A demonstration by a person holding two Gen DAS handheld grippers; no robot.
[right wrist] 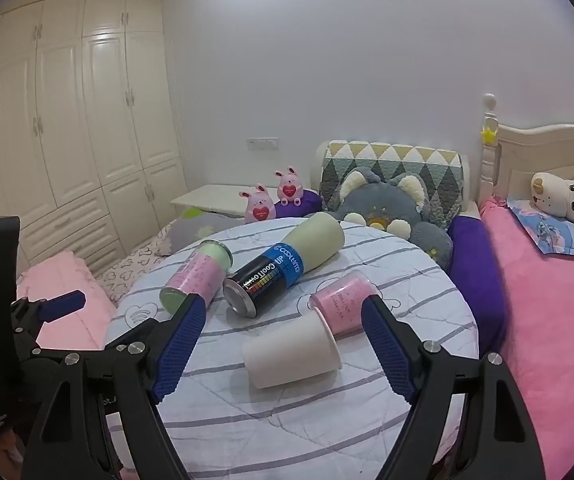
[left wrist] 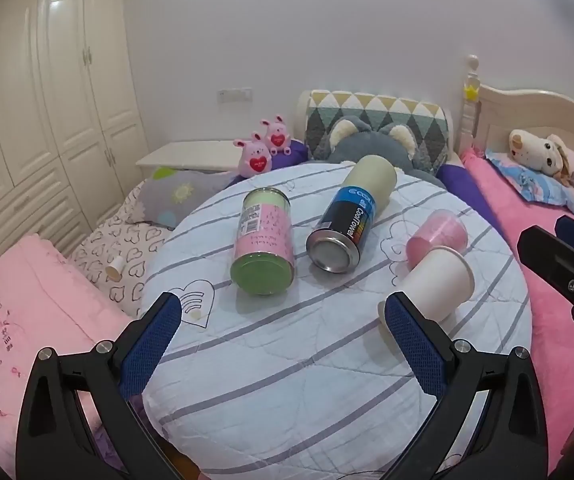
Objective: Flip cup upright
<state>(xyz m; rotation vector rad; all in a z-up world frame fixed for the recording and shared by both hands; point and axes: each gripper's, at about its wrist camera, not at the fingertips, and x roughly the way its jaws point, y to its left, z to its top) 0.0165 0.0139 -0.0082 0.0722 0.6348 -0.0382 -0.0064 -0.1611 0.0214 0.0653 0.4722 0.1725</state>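
Four cylinders down on the round striped table (right wrist: pixel 427 280): white paper cup (right wrist: pixel 293 350) on its side nearest, mouth toward a toppled pink cup (right wrist: pixel 343 306) just behind (rims close, contact unclear). Farther back, a blue-and-black can (right wrist: pixel 265 278) and a pink-labelled jar (right wrist: pixel 197 278), also lying flat. Left gripper (left wrist: pixel 279 320) spread wide, holding nothing. Right gripper (right wrist: pixel 283 326) likewise agape, hovering over the white paper cup, fingers (right wrist: pixel 387 352) apart from it.
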